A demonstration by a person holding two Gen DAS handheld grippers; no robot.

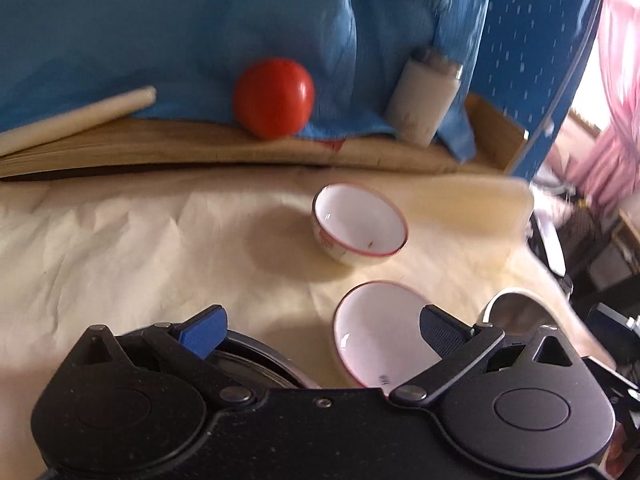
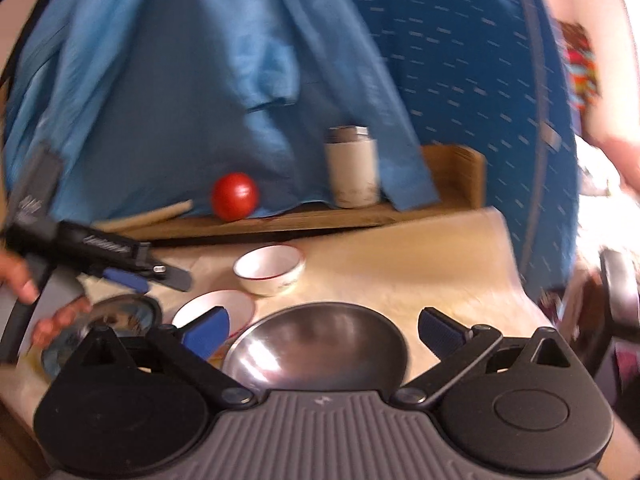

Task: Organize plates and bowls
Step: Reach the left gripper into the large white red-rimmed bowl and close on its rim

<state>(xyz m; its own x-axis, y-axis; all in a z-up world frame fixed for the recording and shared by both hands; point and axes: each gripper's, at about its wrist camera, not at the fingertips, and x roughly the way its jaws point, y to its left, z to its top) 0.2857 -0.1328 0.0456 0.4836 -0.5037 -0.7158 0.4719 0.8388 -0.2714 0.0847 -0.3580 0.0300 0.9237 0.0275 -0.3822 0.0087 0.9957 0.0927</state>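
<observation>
The left gripper [image 1: 322, 330] stands wide open, its two blue-padded fingers [image 1: 204, 330] spread far apart with nothing pressed between the pads. It tips steeply downward. From the right wrist view the same left gripper [image 2: 160, 276] shows side-on at the left edge, its black body slanting down toward its fingertips, gripped by the person's left hand [image 2: 36, 300], whose fingers curl around the handle behind the jaws.

The right gripper [image 2: 324, 330] is also spread to its full width, both blue pads [image 2: 208, 330] well apart and free of contact. It points forward at a shallow downward slant.
</observation>
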